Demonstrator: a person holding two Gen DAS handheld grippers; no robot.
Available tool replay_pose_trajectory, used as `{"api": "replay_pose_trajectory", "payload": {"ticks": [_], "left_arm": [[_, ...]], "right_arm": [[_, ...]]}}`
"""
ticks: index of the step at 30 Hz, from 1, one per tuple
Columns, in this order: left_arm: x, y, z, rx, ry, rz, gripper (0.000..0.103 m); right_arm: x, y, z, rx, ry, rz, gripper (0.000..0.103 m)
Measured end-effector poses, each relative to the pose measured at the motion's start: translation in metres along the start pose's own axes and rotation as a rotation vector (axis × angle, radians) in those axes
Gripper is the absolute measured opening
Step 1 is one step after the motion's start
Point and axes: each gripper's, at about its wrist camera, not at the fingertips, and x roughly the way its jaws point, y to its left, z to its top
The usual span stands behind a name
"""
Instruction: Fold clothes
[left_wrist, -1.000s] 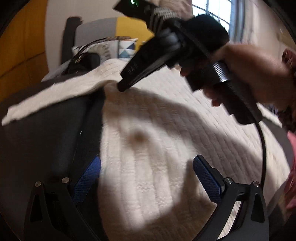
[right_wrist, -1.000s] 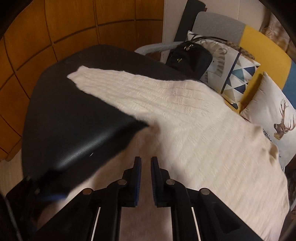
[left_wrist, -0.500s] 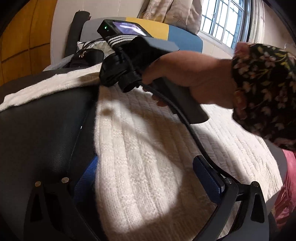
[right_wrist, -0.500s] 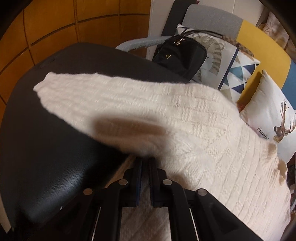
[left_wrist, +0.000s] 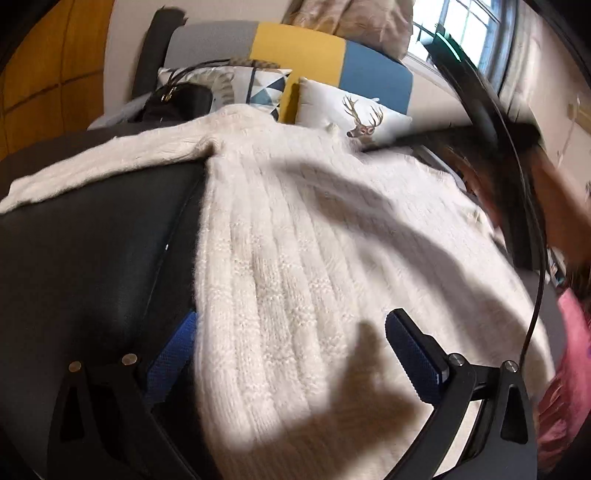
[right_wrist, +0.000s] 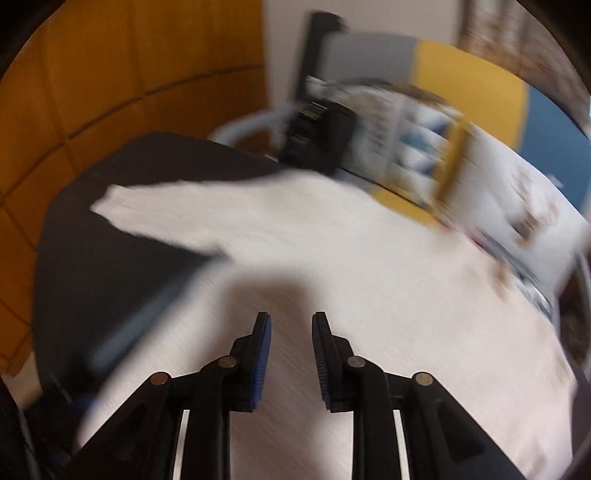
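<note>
A cream knit sweater lies spread flat on a black padded surface. One sleeve stretches out to the left. My left gripper is open wide just above the sweater's lower body, its left pad beside the side edge. In the blurred right wrist view, my right gripper hovers over the sweater with its jaws slightly open and nothing between them. The sleeve lies ahead to its left. A blurred hand holds that tool at the right edge of the left wrist view.
A black handbag and a deer-print cushion sit on a grey, yellow and blue sofa behind the surface. A wood-panelled wall stands to the left. Pink clothing shows at the right edge.
My right gripper has swung away from the armpit area to the right, and its jaws have parted. The sleeve now lies flat, out to the left. My left gripper has stayed put.
</note>
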Motion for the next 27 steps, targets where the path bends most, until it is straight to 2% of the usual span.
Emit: {"api": "replay_pose_trajectory", "payload": {"ticks": [3, 4, 6, 10, 13, 14, 16, 19, 20, 23, 27], "left_arm": [[-0.018, -0.005, 0.022, -0.032, -0.087, 0.009, 0.102], [-0.008, -0.010, 0.031, -0.015, -0.080, 0.032, 0.102], [0.014, -0.022, 0.049, 0.023, -0.061, 0.081, 0.102], [0.057, -0.045, 0.084, 0.099, -0.022, 0.179, 0.102], [0.109, -0.047, 0.082, 0.171, 0.120, 0.304, 0.102], [0.116, -0.045, 0.080, 0.163, 0.161, 0.308, 0.102], [0.113, -0.044, 0.079, 0.153, 0.154, 0.303, 0.102], [0.108, -0.042, 0.078, 0.137, 0.141, 0.296, 0.102], [0.108, -0.042, 0.077, 0.141, 0.139, 0.301, 0.102], [0.109, -0.044, 0.075, 0.149, 0.135, 0.311, 0.103], [0.113, -0.043, 0.072, 0.142, 0.133, 0.302, 0.103]], "right_arm": [[-0.015, -0.052, -0.052, 0.087, 0.054, -0.109, 0.022], [-0.017, -0.066, -0.065, 0.104, 0.069, -0.137, 0.022], [-0.020, -0.088, -0.088, 0.134, 0.084, -0.179, 0.022], [-0.016, -0.106, -0.109, 0.174, 0.082, -0.237, 0.022], [-0.013, -0.114, -0.120, 0.164, 0.049, -0.277, 0.026], [-0.015, -0.118, -0.124, 0.169, 0.043, -0.283, 0.026], [-0.019, -0.127, -0.131, 0.179, 0.031, -0.293, 0.027], [-0.035, -0.146, -0.138, 0.244, -0.008, -0.207, 0.026], [-0.043, -0.157, -0.139, 0.271, -0.025, -0.207, 0.026], [-0.072, -0.193, -0.143, 0.359, -0.078, -0.284, 0.026], [-0.084, -0.255, -0.175, 0.526, 0.012, -0.434, 0.026]]}}
